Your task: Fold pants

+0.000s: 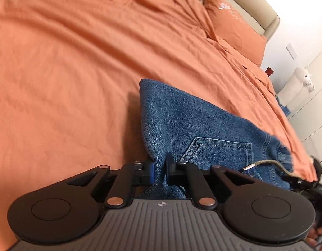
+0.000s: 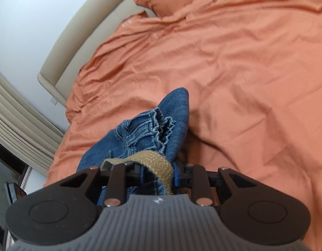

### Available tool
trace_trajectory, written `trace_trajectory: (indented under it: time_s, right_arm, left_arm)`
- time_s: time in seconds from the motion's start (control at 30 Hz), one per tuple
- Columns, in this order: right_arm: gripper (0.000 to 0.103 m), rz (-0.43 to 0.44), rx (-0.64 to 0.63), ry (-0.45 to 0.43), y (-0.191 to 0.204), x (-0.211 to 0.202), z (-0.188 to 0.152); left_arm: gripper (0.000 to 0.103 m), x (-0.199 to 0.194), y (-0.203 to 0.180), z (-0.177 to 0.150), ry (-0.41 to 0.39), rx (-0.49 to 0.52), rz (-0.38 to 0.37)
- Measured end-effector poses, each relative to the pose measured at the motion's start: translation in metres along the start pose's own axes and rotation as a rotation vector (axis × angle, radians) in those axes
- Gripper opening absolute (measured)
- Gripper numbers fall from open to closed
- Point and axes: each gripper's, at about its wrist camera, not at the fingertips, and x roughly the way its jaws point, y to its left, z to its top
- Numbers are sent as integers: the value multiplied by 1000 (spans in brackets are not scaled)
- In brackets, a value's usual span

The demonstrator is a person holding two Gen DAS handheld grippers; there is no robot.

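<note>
Orange bed [image 1: 66,62] under blue denim pants [image 1: 181,121], bunched and lifted off the sheet. Left gripper [image 1: 159,172] fingers clamped narrow on a denim fold beside the back pocket [image 1: 219,152]. Right gripper [image 2: 158,171] fingers pinching waistband and tan drawstring [image 2: 158,161].

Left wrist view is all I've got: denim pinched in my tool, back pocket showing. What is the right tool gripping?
Observer: The right tool is shut on the jeans at the gathered waistband.
Operator: Where does the drawstring run?
Observer: The tan drawstring drapes across the right tool's fingers, over the denim.
Operator: Anything beyond that side of the bed?
Observer: A beige headboard, with pleated curtains further out.
</note>
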Motion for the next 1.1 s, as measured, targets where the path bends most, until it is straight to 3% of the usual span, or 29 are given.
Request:
trace_trajectory:
  time_s: [0.23,0.6,0.87,1.1]
  right_arm:
    - [18,-7,-94,-81,39,-39,-14]
    - [17,27,-148,-94,109,-93,-50]
    - [17,100,-227,-132,185,-132,-63]
    - [17,213,-259,-91,262,-123,-78]
  left_arm:
    - [7,-41,-23,-5,-43,82,8]
    - [7,-115,-34,-14,-96,191,4]
    - [7,-192,-18,-7,-204,212,9]
    - [7,-275,15,18,-263,260,102]
